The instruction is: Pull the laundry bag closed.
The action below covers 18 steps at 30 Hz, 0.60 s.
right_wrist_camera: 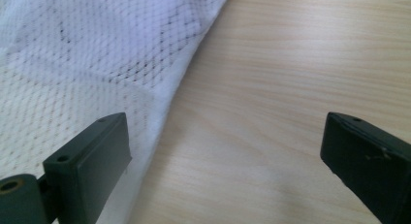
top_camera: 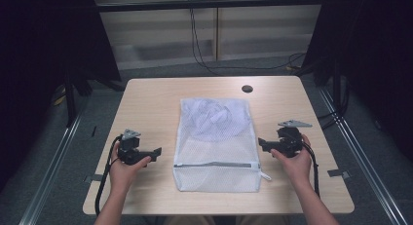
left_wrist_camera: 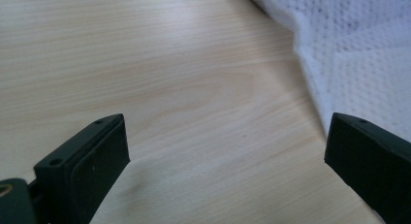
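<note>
A white mesh laundry bag [top_camera: 216, 147] lies flat at the middle of the pale wooden tabletop [top_camera: 151, 101], its zipper band [top_camera: 214, 164] running across the end nearest the person and a bundle of white cloth [top_camera: 214, 119] showing through the netting at the far end. The bag is probably light and entirely limp: it should sag, fold and slide on the smooth wood instead of keeping its shape, and the open mesh may snag on a jaw edge. The contents, being loose inside, would likely shift toward the lowest point when the bag is lifted. The firmest places to take hold appear to be the hemmed side edges and the stitched zipper band, where the fabric is doubled; the small zipper pull [top_camera: 265, 176] at the near right corner is a finer target.

The left hand-held gripper [top_camera: 157, 152] rests on the tabletop just to the left of the bag, pointing toward it. In the left gripper view its jaws stand wide apart with nothing between them but bare wood, and the bag's edge [left_wrist_camera: 310, 83] passes close by the right-hand jaw. The right hand-held gripper [top_camera: 261, 143] sits at the bag's right side, likewise released and empty. In the right gripper view the mesh border [right_wrist_camera: 179, 88] runs under or just beside the left-hand jaw; whether it touches cannot be told.
</note>
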Available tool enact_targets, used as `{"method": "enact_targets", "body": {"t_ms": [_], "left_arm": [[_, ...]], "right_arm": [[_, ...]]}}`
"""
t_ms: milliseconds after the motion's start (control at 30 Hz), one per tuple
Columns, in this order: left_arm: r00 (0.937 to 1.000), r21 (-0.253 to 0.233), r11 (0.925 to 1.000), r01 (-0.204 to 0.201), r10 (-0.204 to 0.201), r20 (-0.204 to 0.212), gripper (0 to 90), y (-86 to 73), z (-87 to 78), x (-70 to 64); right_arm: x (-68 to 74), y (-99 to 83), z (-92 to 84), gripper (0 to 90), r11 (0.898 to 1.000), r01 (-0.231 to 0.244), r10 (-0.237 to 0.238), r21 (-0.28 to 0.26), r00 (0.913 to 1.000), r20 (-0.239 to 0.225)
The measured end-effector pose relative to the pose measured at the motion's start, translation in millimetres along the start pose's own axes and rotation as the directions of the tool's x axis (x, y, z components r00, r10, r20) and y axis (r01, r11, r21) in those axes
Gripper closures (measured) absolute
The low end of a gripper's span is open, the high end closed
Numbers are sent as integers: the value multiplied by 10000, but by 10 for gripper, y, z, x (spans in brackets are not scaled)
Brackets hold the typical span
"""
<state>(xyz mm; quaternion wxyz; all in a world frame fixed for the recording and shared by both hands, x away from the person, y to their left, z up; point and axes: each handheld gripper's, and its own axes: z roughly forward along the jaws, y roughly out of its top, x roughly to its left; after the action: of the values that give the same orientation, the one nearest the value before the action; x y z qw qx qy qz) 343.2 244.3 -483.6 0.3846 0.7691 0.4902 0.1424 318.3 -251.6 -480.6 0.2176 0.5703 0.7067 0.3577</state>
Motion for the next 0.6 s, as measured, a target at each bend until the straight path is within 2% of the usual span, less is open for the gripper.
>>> {"method": "enact_targets", "body": {"t_ms": [33, 167, 233, 600], "left_arm": [[9998, 0, 9998, 180, -180, 47, 17, 0, -2, -8], [9994, 219, 9997, 147, -154, 323, 17, -2, -12, -20], [9983, 201, 9994, 265, -275, 516, 17, -1, -12, -36], [9910, 163, 9990, 421, -439, 1266, 17, 34, -73, -102]], "right_arm": [[21, 8, -3, 34, 10000, 20, -19, 73, 10000, -74], [104, 53, -7, 36, 9996, 228, -221, 169, 9990, -383], [156, 82, -8, 36, 9992, 356, -347, 193, 9982, -482], [396, 152, 19, 45, 9994, 285, -257, 184, 9901, -1383]]}}
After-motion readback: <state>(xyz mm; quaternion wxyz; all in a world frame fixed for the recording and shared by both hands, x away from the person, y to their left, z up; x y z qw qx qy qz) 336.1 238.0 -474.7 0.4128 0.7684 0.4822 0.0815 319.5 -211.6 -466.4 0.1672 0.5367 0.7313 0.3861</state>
